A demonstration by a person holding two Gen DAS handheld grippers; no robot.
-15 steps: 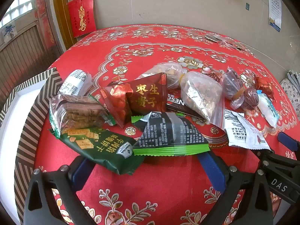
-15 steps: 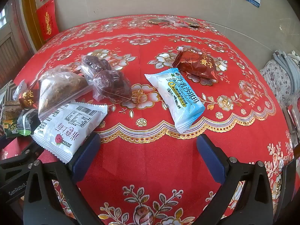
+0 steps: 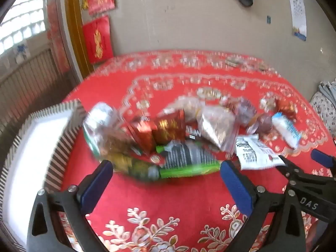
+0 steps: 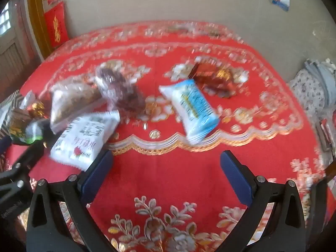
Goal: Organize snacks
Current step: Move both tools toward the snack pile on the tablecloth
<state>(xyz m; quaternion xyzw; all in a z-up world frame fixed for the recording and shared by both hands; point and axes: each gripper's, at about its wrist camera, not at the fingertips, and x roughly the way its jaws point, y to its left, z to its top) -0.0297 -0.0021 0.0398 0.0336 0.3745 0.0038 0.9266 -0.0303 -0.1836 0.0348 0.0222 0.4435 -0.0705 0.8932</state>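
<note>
Presently, with both grippers' fingers spread and empty, lower the left gripper (image 3: pixel 166 172) squarely over the green-edged black foil snack packet (image 3: pixel 184 159) lying nearest on the red floral tabletop (image 3: pixel 159 197), beside the striped box (image 3: pixel 61 147).

Red floral tablecloth (image 4: pixel 189 163); striped box (image 3: pixel 61 145).
</note>
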